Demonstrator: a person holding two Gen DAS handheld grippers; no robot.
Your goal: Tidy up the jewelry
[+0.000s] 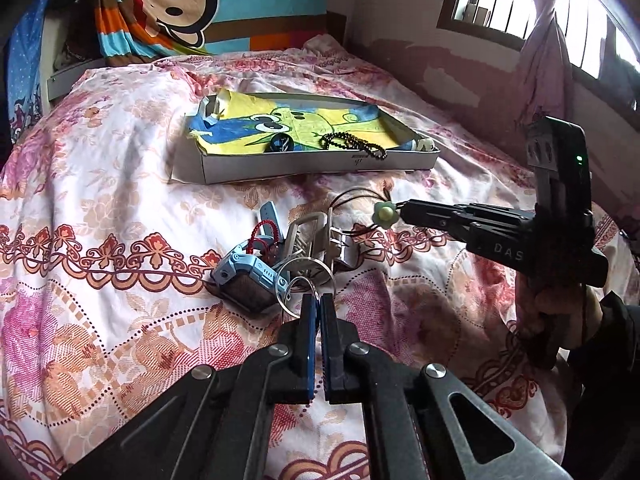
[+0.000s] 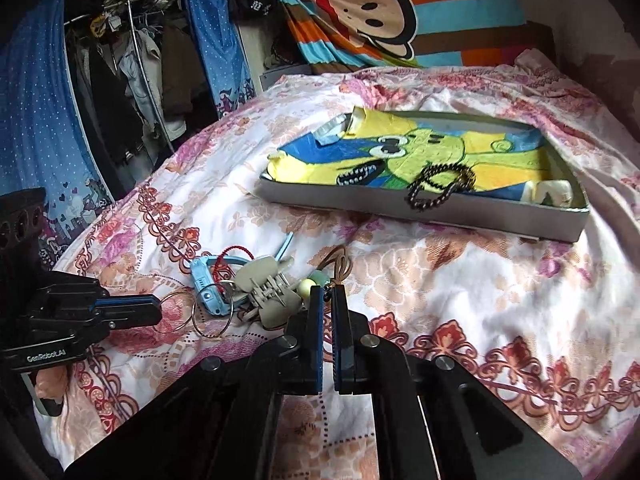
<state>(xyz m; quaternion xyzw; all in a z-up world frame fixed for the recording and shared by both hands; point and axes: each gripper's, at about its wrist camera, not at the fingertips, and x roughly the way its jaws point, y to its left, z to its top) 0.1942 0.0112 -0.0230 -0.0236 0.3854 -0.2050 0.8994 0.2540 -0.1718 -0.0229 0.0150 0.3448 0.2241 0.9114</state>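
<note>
A tangled pile lies on the bedspread: a blue watch [image 1: 248,276] [image 2: 204,280], a beige hair claw [image 1: 310,240] [image 2: 268,284], a red cord and linked metal rings [image 1: 285,300] [image 2: 176,294]. My left gripper [image 1: 316,300] [image 2: 159,307] is shut on one ring at the pile's near edge. My right gripper [image 2: 328,290] [image 1: 405,210] is shut on a brown cord necklace right at its pale green flower pendant [image 1: 384,214]. Beyond the pile sits a grey tray [image 1: 320,166] [image 2: 420,210] lined with a cartoon cloth. It holds a dark beaded bracelet [image 1: 352,144] [image 2: 440,184] and a round dark blue piece [image 1: 282,143].
Everything rests on a rumpled pink floral bedspread [image 1: 100,200]. A striped monkey cloth [image 1: 180,4] hangs at the bed's head. A window and pink curtain [image 1: 544,60] are on the right; a clothes rack [image 2: 132,68] stands left of the bed.
</note>
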